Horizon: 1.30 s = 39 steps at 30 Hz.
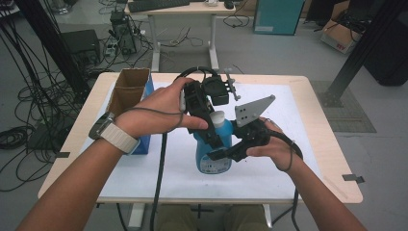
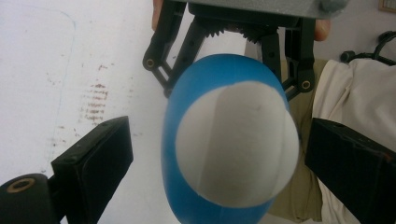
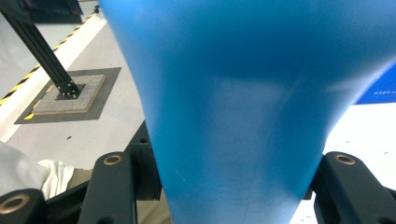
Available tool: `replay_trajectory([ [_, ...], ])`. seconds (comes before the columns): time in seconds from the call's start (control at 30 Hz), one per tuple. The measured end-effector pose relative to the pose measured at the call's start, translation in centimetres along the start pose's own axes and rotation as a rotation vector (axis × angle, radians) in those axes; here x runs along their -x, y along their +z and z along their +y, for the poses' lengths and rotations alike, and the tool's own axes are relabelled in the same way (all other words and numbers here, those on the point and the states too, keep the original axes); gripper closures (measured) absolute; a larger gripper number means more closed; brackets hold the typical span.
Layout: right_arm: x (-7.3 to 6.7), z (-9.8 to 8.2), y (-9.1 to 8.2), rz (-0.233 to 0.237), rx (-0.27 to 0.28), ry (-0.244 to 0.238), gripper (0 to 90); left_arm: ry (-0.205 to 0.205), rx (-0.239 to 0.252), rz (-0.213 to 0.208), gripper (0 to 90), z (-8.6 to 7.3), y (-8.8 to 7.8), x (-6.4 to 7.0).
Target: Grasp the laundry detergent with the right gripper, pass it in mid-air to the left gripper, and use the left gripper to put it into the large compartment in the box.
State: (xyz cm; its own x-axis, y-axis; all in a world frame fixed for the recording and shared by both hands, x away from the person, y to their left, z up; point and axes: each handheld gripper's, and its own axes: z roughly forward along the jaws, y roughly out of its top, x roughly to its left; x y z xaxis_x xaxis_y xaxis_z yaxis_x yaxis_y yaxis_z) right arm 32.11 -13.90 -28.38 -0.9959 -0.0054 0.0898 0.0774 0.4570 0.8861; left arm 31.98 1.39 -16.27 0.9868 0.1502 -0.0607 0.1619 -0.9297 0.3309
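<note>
A blue bottle point(image 1: 214, 161) with a white cap point(image 1: 217, 117) stands upright on the white mat point(image 1: 274, 168) in the middle of the table. My right gripper point(image 1: 226, 151) comes in from the right, shut on the bottle's body; in the right gripper view the blue wall point(image 3: 243, 93) sits tight between both jaws of the right gripper point(image 3: 233, 186). From above, my left gripper point(image 1: 215, 129) hangs over the cap. The left gripper view looks straight down on the cap point(image 2: 236, 140), and the left gripper point(image 2: 224, 172) is open, with a jaw either side of the cap and a gap at each.
An open cardboard box point(image 1: 127, 89) stands at the table's left with a blue box point(image 1: 144, 142) beside it, under my left wrist. Beyond the table are a desk point(image 1: 183, 9), floor cables point(image 1: 29, 96) and a black frame post point(image 1: 361, 53).
</note>
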Motion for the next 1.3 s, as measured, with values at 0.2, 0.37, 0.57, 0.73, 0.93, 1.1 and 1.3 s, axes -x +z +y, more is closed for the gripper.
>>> replay_trajectory([
  [0.2,-0.2,-0.1,0.0,0.003,0.0,0.003,44.0,0.003,-0.015,-0.009,11.1,0.1,0.5,-0.1],
  [0.37,-0.2,-0.1,0.0,0.001,-0.004,-0.007,44.0,0.006,-0.02,-0.007,11.7,0.2,0.8,0.1],
  [0.57,-0.3,-0.1,0.0,0.007,0.0,-0.001,44.0,0.017,-0.037,-0.015,14.2,0.4,1.0,0.0],
  [0.73,-0.3,-0.2,0.0,0.007,0.0,-0.004,44.0,0.014,-0.042,-0.023,17.5,0.4,1.2,0.1],
  [0.93,-0.4,-0.2,0.1,0.011,-0.004,0.0,44.0,0.018,-0.044,-0.027,19.7,0.4,1.3,0.1],
  [1.1,-0.4,-0.2,0.2,0.016,-0.005,0.002,44.0,0.016,-0.053,-0.032,22.2,0.4,1.4,0.2],
  [1.3,-0.4,-0.3,0.2,0.02,-0.007,0.004,44.0,0.037,-0.068,-0.037,24.9,0.5,1.5,0.1],
])
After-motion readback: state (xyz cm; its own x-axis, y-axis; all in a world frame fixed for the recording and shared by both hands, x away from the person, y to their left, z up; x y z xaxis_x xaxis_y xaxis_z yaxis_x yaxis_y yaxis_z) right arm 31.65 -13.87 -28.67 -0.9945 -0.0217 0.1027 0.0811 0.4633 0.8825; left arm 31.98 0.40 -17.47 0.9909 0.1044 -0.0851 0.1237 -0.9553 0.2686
